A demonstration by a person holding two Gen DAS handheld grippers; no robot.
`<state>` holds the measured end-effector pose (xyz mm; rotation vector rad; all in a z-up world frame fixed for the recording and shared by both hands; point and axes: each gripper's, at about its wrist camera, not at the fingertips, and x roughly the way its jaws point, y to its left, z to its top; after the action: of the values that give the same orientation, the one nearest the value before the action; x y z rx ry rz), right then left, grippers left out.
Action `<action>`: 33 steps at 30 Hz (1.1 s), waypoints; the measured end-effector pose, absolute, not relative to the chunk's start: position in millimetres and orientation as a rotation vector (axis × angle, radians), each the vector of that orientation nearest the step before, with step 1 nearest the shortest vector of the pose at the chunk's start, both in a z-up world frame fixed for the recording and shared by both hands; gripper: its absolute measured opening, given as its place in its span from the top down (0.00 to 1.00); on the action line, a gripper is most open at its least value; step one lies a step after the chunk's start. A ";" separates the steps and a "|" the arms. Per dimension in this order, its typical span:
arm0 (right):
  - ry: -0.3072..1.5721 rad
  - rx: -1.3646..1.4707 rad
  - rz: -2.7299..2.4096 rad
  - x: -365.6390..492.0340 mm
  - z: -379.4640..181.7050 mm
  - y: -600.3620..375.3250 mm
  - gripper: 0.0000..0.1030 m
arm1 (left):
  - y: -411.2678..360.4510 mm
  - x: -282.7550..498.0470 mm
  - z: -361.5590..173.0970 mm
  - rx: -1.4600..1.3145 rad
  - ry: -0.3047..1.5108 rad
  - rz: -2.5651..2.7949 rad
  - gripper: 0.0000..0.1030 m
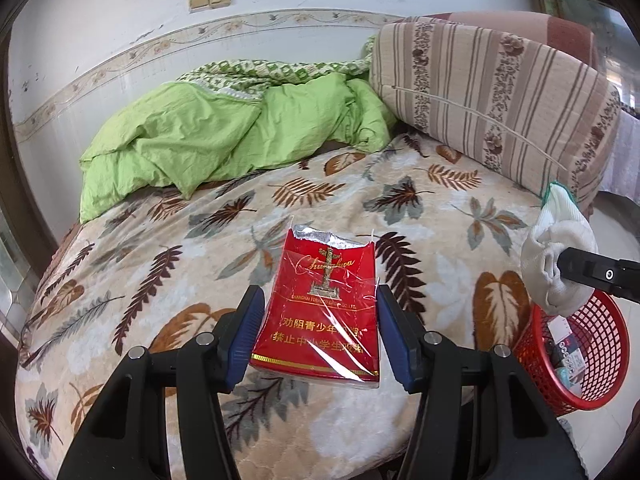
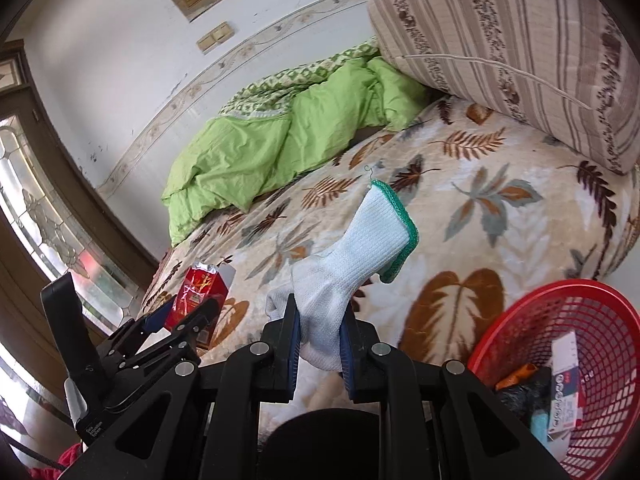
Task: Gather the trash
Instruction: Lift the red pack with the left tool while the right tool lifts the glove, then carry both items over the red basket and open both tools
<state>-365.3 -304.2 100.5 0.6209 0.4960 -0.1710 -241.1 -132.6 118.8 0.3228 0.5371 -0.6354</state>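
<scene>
The red cigarette pack (image 1: 320,304) sits clamped in the left gripper (image 1: 320,320) at lower centre, lifted over the leaf-print blanket (image 1: 160,240). The right gripper (image 2: 318,336) pinches a white glove (image 2: 352,256). Both await dropping into the red basket (image 2: 592,344) at lower right, already holding scraps. Both grippers tilt downward.

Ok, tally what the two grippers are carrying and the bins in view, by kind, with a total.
Red cigarette pack wrapped in clear film, in the left gripper: 1
White knitted glove with a green cuff, in the right gripper: 1
Red plastic mesh basket, some litter inside: 1
Total: 3
</scene>
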 end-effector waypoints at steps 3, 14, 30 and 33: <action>0.490 0.632 -0.197 -377.2 100.3 -311.3 0.83 | -139.6 -246.1 120.6 0.330 0.533 -0.655 0.46; 0.483 0.642 -0.297 -419.9 104.2 -337.0 0.83 | -150.5 -260.2 139.0 0.323 0.502 -0.725 0.46; 0.500 0.650 -0.469 -498.8 96.7 -368.3 0.83 | -185.2 -287.4 159.9 0.326 0.526 -0.924 0.46; 0.498 0.660 -0.480 -504.3 92.9 -372.7 0.83 | -194.1 -292.6 161.8 0.329 0.533 -0.953 0.46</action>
<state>-504.3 -372.7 92.9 0.6601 0.4984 -0.4800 -292.6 -194.1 161.8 0.3288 0.5326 -0.9530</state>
